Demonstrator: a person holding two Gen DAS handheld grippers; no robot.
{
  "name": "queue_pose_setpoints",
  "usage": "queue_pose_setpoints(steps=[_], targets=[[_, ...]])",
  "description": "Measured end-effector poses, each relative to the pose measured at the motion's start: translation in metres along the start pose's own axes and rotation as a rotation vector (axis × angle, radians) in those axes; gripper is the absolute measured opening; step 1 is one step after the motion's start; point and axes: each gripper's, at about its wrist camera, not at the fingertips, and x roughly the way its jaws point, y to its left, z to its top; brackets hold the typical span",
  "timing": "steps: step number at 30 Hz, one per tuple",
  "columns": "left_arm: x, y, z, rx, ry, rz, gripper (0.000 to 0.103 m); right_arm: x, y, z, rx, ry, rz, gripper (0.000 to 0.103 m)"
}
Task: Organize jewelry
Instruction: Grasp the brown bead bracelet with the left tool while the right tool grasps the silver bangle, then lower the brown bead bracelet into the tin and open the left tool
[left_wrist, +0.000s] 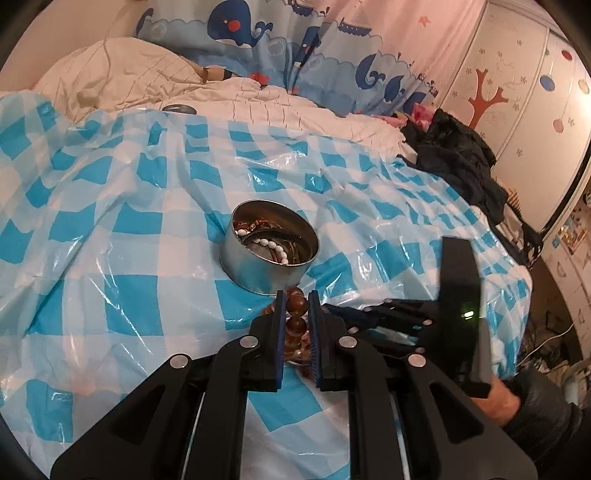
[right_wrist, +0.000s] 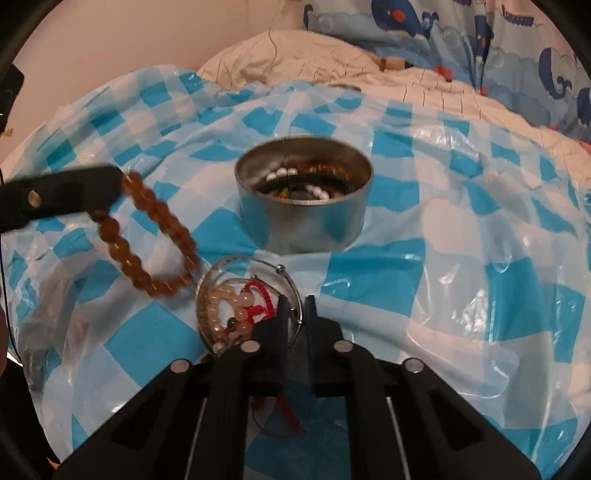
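With the amber bead bracelet (right_wrist: 147, 236) pinched by the left gripper (left_wrist: 297, 306), it should be carried over the tin (right_wrist: 304, 206) before release, while the right gripper (right_wrist: 295, 314), fingers nearly together, straddles the silver bangle (right_wrist: 295, 295).

No text, label, brand or number can be read anywhere in either view.

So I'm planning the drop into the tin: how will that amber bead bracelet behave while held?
The amber bead bracelet hangs slack from the left gripper, so it is probably floppy and may swing. Its round beads look smooth, so it could slip, or roll beside the tin.
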Motion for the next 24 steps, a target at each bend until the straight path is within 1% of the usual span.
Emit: queue_pose_setpoints(steps=[1,6,10,14,20,24], targets=[[0.0,0.0,-0.001,0.007,-0.001,0.009,0.011,-0.003,0.0,0.001,-0.001,-0.01,0.0,0.006],[0.004,-0.008,-0.001,0.062,-0.017,0.114,0.011,-0.025,-0.003,0.007,0.006,-0.094,-0.031,0.007],[0.005,-0.012,-0.001,0.095,-0.028,0.162,0.011,-0.043,-0.011,0.011,0.027,-0.16,-0.055,0.007],[0.005,-0.016,-0.001,0.116,-0.036,0.186,0.011,-0.059,-0.019,0.014,0.05,-0.226,-0.071,0.007],[0.004,-0.018,0.003,0.11,-0.062,0.198,0.011,-0.075,-0.028,0.018,0.086,-0.304,-0.078,0.007],[0.002,-0.02,0.008,0.106,-0.089,0.202,0.011,-0.079,-0.029,0.019,0.09,-0.324,-0.076,0.007]])
